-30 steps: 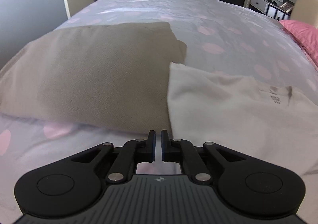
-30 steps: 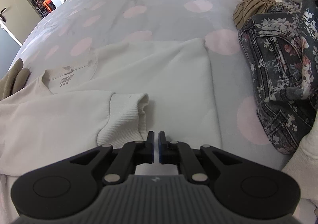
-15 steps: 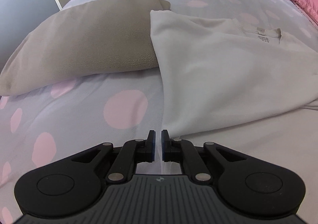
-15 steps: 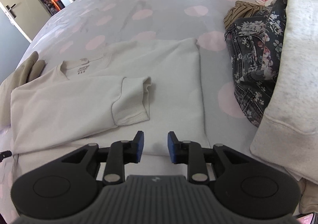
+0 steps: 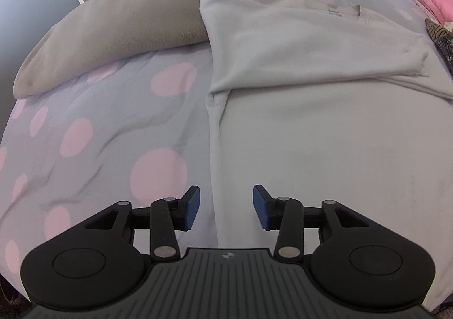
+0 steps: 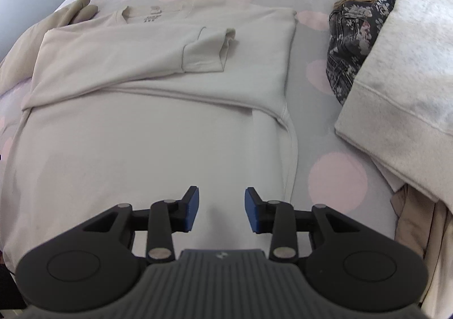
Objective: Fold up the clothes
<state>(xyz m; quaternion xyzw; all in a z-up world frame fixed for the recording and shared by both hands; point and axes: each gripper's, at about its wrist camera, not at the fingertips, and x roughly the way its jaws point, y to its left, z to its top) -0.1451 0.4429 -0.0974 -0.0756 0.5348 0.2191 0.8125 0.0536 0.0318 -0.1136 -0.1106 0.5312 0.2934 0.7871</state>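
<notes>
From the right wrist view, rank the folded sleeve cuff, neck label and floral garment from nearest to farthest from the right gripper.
Measured from the right gripper:
1. Folded sleeve cuff, ahead, on the cream sweatshirt.
2. Floral garment, to the right; close to the cuff, hard to call.
3. Neck label, far end, left.

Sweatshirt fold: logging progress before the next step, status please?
Left gripper open, empty. Right gripper open, empty. Cream sweatshirt flat on bed, sleeves folded across. Beige cushion at its left edge, clothes pile to the right.

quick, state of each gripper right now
Left gripper: open, holding nothing, over the sweatshirt edge.
Right gripper: open, holding nothing, over the sweatshirt's hem end.
</notes>
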